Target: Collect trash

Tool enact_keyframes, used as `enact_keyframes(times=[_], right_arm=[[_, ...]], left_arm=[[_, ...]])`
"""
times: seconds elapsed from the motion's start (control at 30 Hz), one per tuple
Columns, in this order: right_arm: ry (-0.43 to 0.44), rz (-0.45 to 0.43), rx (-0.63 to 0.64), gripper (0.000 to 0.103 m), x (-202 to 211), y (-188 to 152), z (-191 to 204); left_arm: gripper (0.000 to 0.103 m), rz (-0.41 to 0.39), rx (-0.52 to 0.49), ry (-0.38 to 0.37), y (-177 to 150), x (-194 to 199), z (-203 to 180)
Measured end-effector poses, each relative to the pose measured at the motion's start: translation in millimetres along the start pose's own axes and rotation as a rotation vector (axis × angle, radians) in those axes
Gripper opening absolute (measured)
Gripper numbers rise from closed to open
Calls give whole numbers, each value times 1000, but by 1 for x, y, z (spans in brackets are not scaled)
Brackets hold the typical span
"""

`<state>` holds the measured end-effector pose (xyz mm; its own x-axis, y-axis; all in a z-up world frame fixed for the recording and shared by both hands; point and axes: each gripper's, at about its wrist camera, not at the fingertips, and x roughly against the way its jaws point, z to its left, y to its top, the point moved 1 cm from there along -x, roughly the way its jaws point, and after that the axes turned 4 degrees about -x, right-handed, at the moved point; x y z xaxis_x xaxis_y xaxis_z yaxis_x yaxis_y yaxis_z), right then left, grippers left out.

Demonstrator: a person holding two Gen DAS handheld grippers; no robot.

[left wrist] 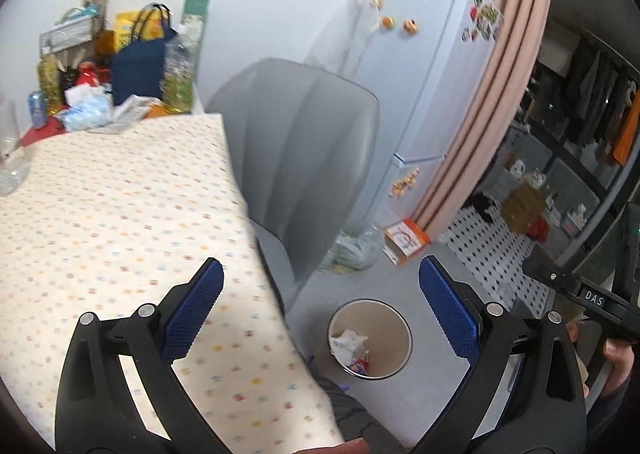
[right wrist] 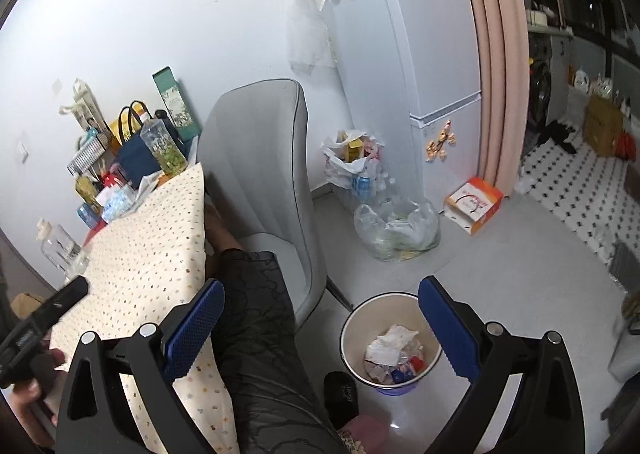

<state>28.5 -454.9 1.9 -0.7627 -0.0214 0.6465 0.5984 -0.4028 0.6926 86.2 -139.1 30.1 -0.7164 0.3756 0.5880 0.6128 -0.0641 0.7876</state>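
Left gripper (left wrist: 320,310) spread wide, blue pads (left wrist: 192,314) holding nothing, hovering over the table edge and the floor beside it
Right gripper (right wrist: 320,318) likewise spread wide and empty, raised above the bin
Round waste bin (left wrist: 370,338) on the grey floor just beside the table, below both grippers; inside, crumpled white paper (right wrist: 390,346) with red and blue wrapper scraps, seen clearly from the right wrist
Table (left wrist: 120,214) covered with a cream dotted cloth, front part bare; at the far end against the wall, a cluster: navy tote bag (left wrist: 138,74), crumpled tissue packs (left wrist: 86,112), blue can (left wrist: 37,108), clear bottle with greenery print (right wrist: 164,150)
Grey chair (left wrist: 304,158) tucked near the table corner
White fridge (left wrist: 428,66) with magnets behind, pink curtain (left wrist: 492,94) to its side
On the floor near the fridge, a clear plastic bag (right wrist: 396,230) full of stuff, white bag of bottles (right wrist: 352,170) behind it, orange-and-white box (right wrist: 474,204) near the curtain
Seated person's dark-clad leg (right wrist: 260,334) between table and bin, black slipper (right wrist: 340,394) just beside the bin
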Motion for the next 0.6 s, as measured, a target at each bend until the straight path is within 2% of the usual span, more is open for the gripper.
enact_keyframes(times=[0.4, 0.6], right_arm=[[57, -21, 104, 95, 32, -9, 62], [91, -27, 154, 95, 45, -15, 83]], left_arm=[[97, -38, 18, 56, -11, 70, 31], [97, -74, 45, 117, -20, 102, 48]])
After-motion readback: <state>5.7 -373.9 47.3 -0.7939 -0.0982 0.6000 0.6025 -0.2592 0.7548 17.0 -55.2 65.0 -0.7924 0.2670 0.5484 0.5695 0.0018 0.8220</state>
